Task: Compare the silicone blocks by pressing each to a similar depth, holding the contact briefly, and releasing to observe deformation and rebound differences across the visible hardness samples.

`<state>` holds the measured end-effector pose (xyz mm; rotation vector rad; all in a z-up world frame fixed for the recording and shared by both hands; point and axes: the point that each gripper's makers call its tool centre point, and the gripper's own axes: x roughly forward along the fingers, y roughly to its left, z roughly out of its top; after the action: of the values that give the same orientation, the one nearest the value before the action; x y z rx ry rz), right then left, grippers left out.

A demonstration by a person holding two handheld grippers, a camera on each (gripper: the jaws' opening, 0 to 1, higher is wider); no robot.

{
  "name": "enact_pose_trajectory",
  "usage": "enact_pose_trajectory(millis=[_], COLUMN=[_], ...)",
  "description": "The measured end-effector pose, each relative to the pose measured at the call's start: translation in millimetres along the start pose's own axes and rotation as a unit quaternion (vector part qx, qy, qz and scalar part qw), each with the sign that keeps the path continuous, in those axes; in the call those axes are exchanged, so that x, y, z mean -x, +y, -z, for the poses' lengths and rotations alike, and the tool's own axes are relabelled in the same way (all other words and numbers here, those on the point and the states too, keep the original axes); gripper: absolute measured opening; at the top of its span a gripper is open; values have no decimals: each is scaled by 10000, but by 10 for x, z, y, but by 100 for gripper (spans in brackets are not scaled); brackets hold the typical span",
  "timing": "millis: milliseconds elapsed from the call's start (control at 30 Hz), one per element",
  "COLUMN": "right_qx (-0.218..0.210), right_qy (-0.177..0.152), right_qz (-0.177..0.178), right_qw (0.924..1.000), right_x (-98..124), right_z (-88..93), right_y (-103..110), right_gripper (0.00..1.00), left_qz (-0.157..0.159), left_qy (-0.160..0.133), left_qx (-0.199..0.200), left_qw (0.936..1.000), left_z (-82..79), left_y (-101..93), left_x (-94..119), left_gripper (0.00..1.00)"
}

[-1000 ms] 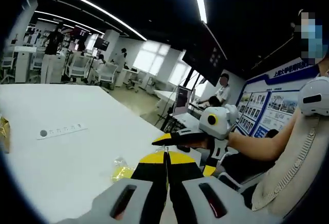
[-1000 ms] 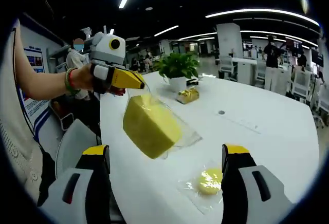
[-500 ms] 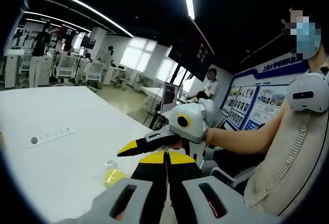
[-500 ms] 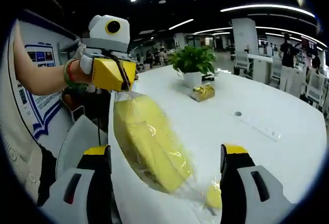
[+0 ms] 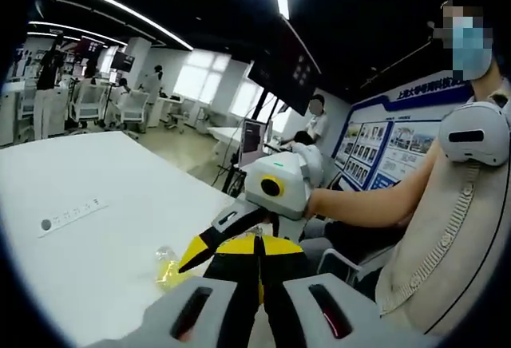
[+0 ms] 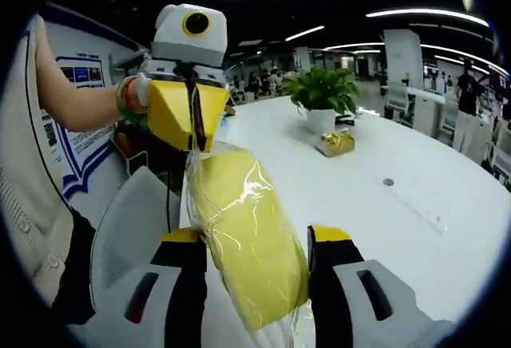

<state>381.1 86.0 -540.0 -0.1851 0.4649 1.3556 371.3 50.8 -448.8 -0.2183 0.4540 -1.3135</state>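
White table (image 6: 415, 204) in open-plan office, ceiling strip lights on. Potted plant (image 6: 323, 96) and small gold box (image 6: 335, 142) sitting further back on table. Left gripper (image 6: 192, 112) up in right gripper view, jaws closed together on top edge of clear plastic bag, bagged yellow silicone block (image 6: 247, 236) hanging below it. Right gripper (image 6: 257, 244) jaws either side of block, pads touching or nearly touching bag; can't tell if actually squeezing. Second small yellow sample in bag (image 5: 168, 272) lying on table, seen in left gripper view just beside right gripper tips.
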Motion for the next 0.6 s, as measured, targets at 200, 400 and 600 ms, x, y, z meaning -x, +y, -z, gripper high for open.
enact_pose_trajectory(millis=[200, 400, 600], right_qx=[312, 357, 110], right_qy=[3, 57, 272], right_qz=[-5, -4, -127], right_qw=[9995, 9993, 9995], right_x=[-13, -29, -45], right_z=[-27, -47, -13], right_y=[32, 42, 95], right_gripper=[29, 23, 14], left_qz=[-43, -76, -167], left_qy=[-46, -73, -46], left_qx=[-17, -37, -70], left_qw=[10000, 9999, 9998], left_z=[-10, -17, -5], left_y=[26, 33, 57], left_x=[42, 69, 83], left_gripper=[0, 0, 0])
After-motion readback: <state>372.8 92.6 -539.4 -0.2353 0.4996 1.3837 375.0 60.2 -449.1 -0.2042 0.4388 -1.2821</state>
